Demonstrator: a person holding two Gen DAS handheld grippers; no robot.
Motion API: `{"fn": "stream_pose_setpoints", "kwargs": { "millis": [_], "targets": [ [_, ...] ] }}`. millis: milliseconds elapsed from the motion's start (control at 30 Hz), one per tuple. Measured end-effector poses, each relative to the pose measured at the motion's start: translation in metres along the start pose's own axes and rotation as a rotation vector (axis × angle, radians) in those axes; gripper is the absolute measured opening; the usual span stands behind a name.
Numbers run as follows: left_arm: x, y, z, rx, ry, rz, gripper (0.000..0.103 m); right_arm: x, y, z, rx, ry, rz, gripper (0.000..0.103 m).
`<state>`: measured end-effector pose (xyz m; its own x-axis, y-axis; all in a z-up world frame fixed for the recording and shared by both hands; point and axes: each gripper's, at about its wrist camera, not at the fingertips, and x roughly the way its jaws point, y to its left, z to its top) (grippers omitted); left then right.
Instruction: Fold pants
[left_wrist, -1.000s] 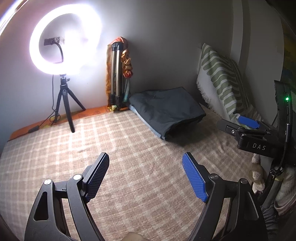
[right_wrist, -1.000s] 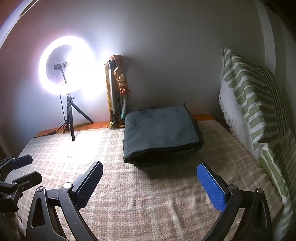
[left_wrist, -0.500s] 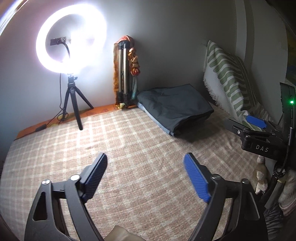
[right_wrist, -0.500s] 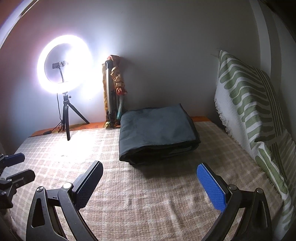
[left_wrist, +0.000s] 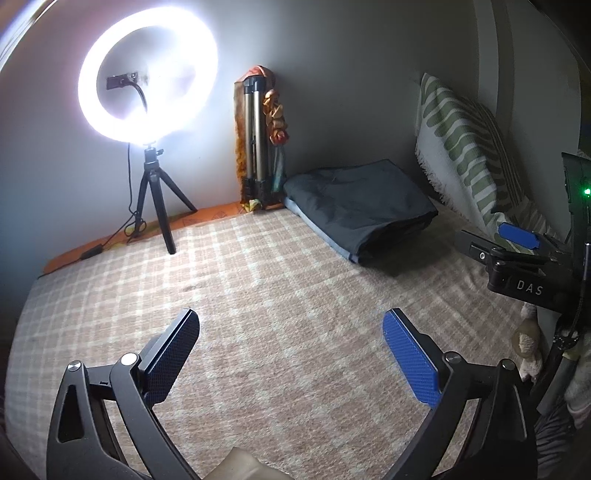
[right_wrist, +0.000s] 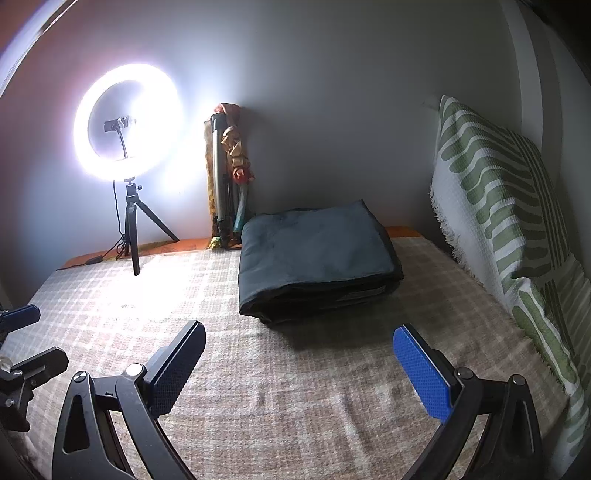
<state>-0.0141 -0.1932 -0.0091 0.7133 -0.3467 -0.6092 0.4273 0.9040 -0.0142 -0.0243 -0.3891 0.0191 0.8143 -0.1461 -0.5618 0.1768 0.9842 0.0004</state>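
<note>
Legible text in the scene

"DAS" in pale letters on the black body of the right gripper (left_wrist: 517, 242), far right.

I count one folded pair of pants (right_wrist: 317, 258), one ring light (right_wrist: 127, 122), one folded tripod (right_wrist: 221, 181), one striped pillow (right_wrist: 495, 206), and my two claws (left_wrist: 291, 354) (right_wrist: 299, 365).

Dark pants (right_wrist: 314, 258) — folded, lying flat.

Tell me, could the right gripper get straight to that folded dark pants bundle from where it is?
Probably yes. The right gripper is open and empty, the folded pants lie directly ahead, and only bare checked blanket shows between them.
</note>
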Motion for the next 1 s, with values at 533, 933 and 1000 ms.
{"fn": "stream_pose_setpoints", "kwargs": {
  "millis": [533, 933, 1000],
  "targets": [
    [0.0038, 0.0002, -0.0011, -0.017, 0.031, -0.016, 0.1, 0.0059, 0.0005, -0.0013, -0.001, 0.017, 0.009, 0.103],
    [0.0065, 0.0005, -0.0013, -0.013, 0.041, -0.016, 0.1, 0.0067, 0.0028, -0.0015, 0.001, 0.022, 0.014, 0.103],
    [0.0066, 0.0005, -0.0012, -0.012, 0.041, -0.014, 0.1, 0.0066, 0.0029, -0.0016, 0.001, 0.022, 0.013, 0.103]
  ]
}}
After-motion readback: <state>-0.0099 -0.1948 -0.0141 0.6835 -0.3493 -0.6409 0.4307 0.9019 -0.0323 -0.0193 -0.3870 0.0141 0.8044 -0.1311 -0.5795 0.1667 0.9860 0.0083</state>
